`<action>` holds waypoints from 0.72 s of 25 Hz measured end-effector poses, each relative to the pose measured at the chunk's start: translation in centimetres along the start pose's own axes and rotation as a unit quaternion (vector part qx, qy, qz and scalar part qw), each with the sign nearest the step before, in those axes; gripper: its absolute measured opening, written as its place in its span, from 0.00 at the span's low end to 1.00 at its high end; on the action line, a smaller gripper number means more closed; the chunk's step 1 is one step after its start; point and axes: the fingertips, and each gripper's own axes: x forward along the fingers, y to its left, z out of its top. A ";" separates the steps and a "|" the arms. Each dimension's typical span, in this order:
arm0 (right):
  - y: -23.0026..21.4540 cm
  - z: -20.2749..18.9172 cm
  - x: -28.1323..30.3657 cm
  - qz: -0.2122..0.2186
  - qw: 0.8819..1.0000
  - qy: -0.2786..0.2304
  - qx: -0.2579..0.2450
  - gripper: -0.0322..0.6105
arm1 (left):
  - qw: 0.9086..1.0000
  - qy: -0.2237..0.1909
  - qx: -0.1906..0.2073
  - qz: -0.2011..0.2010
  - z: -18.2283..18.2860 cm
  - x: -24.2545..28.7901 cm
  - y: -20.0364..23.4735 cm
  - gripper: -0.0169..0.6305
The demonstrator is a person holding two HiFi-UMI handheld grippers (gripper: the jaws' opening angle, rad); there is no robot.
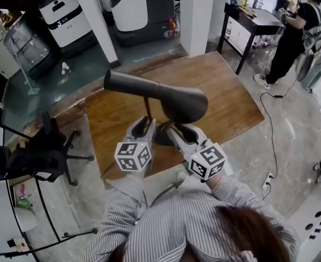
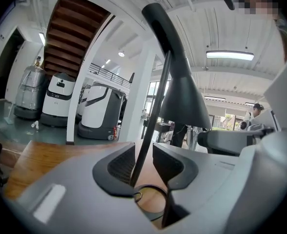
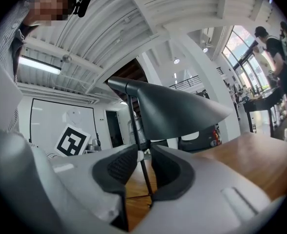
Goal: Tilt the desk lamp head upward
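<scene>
A dark desk lamp stands on the wooden table (image 1: 226,97), its cone-shaped head (image 1: 166,97) lying nearly level above the round base (image 1: 161,134). Both grippers are low at the thin stem (image 1: 147,109). My left gripper (image 1: 142,123) is open, and in the left gripper view (image 2: 143,162) the stem (image 2: 153,116) rises between its pads toward the lamp head (image 2: 182,96). My right gripper (image 1: 177,130) is open too; in the right gripper view (image 3: 144,167) the stem (image 3: 147,179) passes through the gap without being pressed, with the lamp head (image 3: 173,108) just above.
A black office chair (image 1: 35,157) stands left of the table. White robot units (image 1: 65,15) line the back. A person (image 1: 291,31) stands at a black side table (image 1: 253,18) at the back right. A cable (image 1: 269,124) runs across the floor on the right.
</scene>
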 end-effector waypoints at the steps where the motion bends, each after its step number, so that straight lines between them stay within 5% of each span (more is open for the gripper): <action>1: -0.1 0.1 0.2 0.001 1.000 -0.005 0.006 0.17 | 1.000 0.003 0.001 -0.001 -0.1 0.2 0.0 0.21; 18: -0.9 1.9 2.2 -0.009 0.998 -0.050 0.028 0.16 | 1.000 0.020 -0.003 -0.008 -0.9 2.2 0.2 0.17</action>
